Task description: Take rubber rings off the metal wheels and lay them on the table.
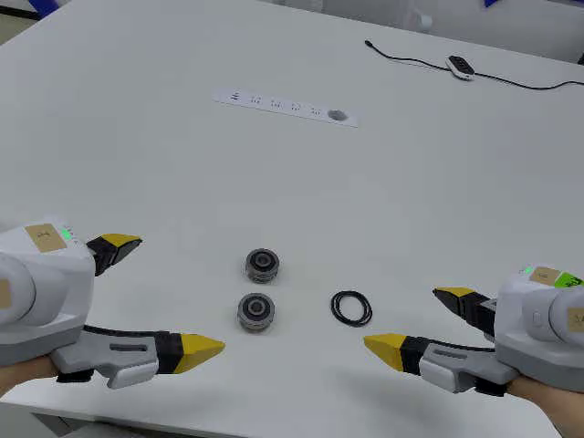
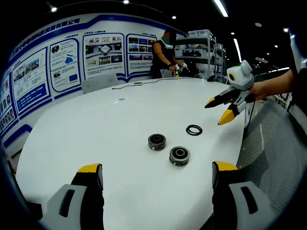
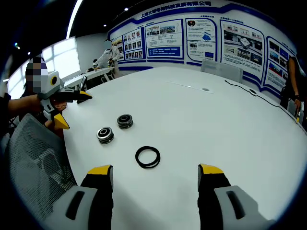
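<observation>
Head view, wheels: two metal wheels, the far wheel (image 1: 263, 265) and the near wheel (image 1: 256, 311), lie flat just beside each other on the white table (image 1: 182, 173), between the grippers.
Head view, rings: loose rubber rings (image 1: 351, 307), seemingly two overlapped, lie flat to the right of the near wheel, apart from it.
Head view, tools: left gripper (image 1: 178, 292) and right gripper (image 1: 402, 317) are both spread wide and hold nothing, one on each side of the wheels.
Head view, room: the near table edge is close below the wheels; the top is bare beyond them as far as a power strip (image 1: 286, 106).
Left gripper view, rims: a dark band shows round each wheel; too small to tell if a ring sits there.
Left gripper view, wheel handling: judged stiff and dense, likely to slide on the smooth top; pin one by its sides.
Right gripper view, ring handling: thin and light, probably soft and stretchy; nip the outer band and peel.
Right gripper view, risk: a mesh chair (image 3: 33, 158) stands at the table edge, so a flicked ring could go over.
</observation>
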`<state>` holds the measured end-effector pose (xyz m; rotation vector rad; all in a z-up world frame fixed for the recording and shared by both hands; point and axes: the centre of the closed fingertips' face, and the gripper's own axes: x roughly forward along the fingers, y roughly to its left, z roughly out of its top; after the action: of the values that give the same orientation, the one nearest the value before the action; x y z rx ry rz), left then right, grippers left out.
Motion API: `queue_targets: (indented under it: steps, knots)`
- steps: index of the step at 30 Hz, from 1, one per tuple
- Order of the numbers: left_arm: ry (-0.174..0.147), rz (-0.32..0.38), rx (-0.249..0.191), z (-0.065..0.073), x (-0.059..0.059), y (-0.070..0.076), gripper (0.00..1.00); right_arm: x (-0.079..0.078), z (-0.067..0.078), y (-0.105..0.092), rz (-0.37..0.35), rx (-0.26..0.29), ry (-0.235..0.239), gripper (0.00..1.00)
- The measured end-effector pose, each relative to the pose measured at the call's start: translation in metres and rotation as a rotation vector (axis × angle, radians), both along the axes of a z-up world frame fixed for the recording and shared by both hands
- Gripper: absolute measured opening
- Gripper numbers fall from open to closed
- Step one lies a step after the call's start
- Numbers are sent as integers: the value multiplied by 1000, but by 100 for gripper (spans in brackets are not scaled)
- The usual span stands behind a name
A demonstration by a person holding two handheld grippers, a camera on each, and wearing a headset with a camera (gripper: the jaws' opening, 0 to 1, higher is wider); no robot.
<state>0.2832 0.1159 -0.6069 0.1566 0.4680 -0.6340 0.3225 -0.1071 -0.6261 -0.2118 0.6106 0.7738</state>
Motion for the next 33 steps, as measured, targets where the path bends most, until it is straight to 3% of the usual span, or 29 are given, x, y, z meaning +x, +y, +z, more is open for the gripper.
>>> queue_targets:
  steps: [33]
  knots:
    - [6,-19,11,1,-2,-6,96,-3,-3,-12,-48,24,24,72]
